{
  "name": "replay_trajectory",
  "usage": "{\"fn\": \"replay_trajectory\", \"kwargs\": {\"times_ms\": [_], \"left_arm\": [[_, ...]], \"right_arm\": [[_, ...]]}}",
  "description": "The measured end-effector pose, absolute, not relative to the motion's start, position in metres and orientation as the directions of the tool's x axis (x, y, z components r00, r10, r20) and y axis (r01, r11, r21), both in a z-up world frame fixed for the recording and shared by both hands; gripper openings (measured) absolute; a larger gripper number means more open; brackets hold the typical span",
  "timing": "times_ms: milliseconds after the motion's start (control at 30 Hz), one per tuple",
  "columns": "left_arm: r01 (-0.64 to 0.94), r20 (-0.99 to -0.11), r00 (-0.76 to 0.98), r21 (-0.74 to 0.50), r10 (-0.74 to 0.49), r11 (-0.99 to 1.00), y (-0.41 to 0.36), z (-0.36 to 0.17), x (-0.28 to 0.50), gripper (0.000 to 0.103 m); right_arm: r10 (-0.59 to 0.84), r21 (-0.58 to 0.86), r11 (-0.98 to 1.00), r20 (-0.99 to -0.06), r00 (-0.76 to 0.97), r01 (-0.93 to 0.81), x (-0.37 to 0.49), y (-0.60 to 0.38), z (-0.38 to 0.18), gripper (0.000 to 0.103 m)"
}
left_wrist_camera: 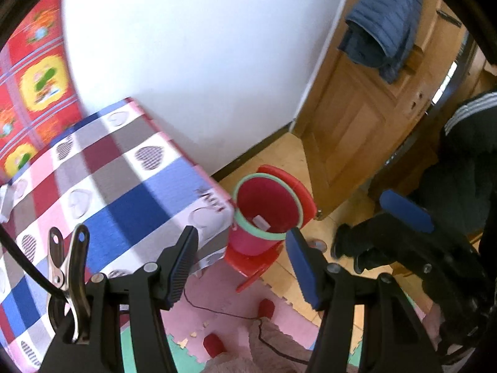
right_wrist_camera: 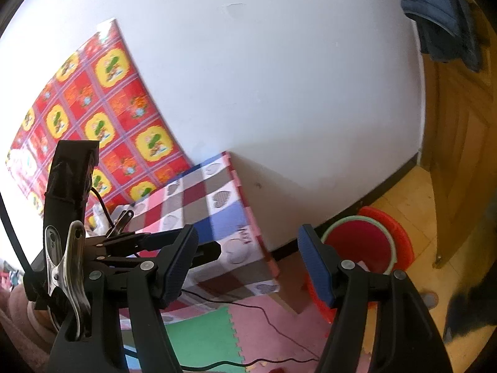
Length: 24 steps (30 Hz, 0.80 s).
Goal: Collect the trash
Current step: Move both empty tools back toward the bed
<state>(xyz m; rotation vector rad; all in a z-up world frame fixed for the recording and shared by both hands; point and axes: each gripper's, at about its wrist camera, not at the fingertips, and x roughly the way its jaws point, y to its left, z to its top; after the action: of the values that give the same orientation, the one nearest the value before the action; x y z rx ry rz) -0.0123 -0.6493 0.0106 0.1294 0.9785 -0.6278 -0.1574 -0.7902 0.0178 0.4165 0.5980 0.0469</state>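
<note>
Both empty: left tool (left_wrist_camera: 242, 264) and right tool (right_wrist_camera: 248, 264) gaping, nothing between pads. White paper scrap (left_wrist_camera: 261, 221) already inside red plastic bucket with green rim (left_wrist_camera: 264, 205), off the checked counter's (left_wrist_camera: 118, 180) near corner. Best swung back over the counter, pads kept wide for any remaining scraps.
</note>
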Motion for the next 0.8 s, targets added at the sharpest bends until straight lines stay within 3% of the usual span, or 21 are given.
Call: {"fn": "replay_trajectory", "kwargs": {"times_ms": [800], "left_arm": [[0.238, -0.806, 0.527, -0.164, -0.269, 0.957, -0.511, 0.031, -0.032, 0.062]], "right_arm": [[0.391, 0.368, 0.906, -0.532, 0.751, -0.210, -0.124, -0.668, 0.043, 0.068]]}}
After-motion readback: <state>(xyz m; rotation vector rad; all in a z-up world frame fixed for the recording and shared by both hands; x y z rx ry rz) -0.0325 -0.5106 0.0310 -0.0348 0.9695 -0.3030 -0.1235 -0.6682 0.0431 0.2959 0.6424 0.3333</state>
